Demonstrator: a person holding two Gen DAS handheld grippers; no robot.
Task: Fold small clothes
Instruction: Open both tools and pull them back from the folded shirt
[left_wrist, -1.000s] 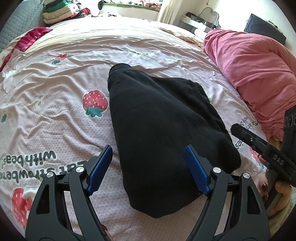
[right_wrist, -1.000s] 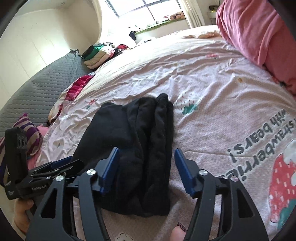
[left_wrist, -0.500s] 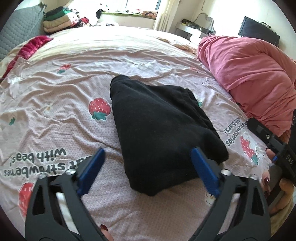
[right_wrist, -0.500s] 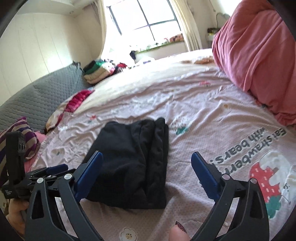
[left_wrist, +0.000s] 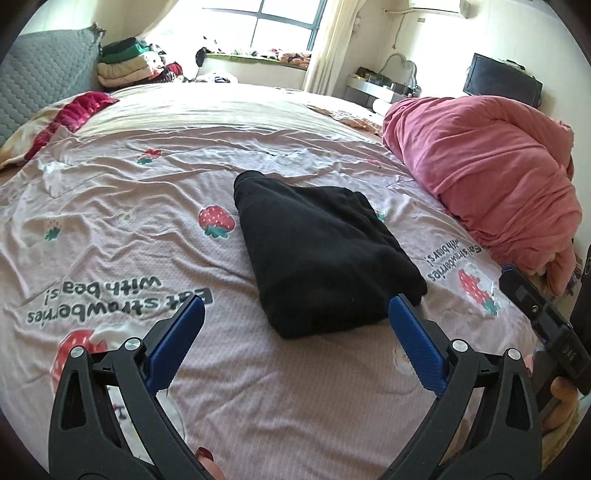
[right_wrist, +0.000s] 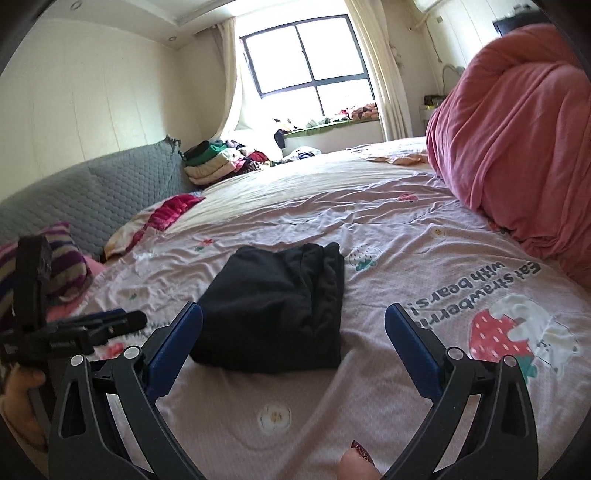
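Note:
A black garment (left_wrist: 325, 258) lies folded into a compact bundle in the middle of the pink strawberry bedsheet (left_wrist: 110, 206). My left gripper (left_wrist: 295, 302) hovers just short of its near edge, jaws wide open and holding nothing. In the right wrist view the same black garment (right_wrist: 280, 306) lies ahead of my right gripper (right_wrist: 293, 309), which is also wide open and apart from the cloth. Each gripper shows at the edge of the other's view, the right gripper (left_wrist: 546, 325) and the left gripper (right_wrist: 92, 328), each held in a hand.
A bunched pink duvet (left_wrist: 491, 177) fills the bed's right side. A stack of folded clothes (left_wrist: 129, 62) sits at the far left by a grey quilted headboard (left_wrist: 40, 74). A striped pillow (right_wrist: 62, 258) and a red cloth (left_wrist: 74, 114) lie along the left edge.
Both grippers have spread their jaws wide and drawn back and upward from the black garment. The garment stays folded in place on the sheet.

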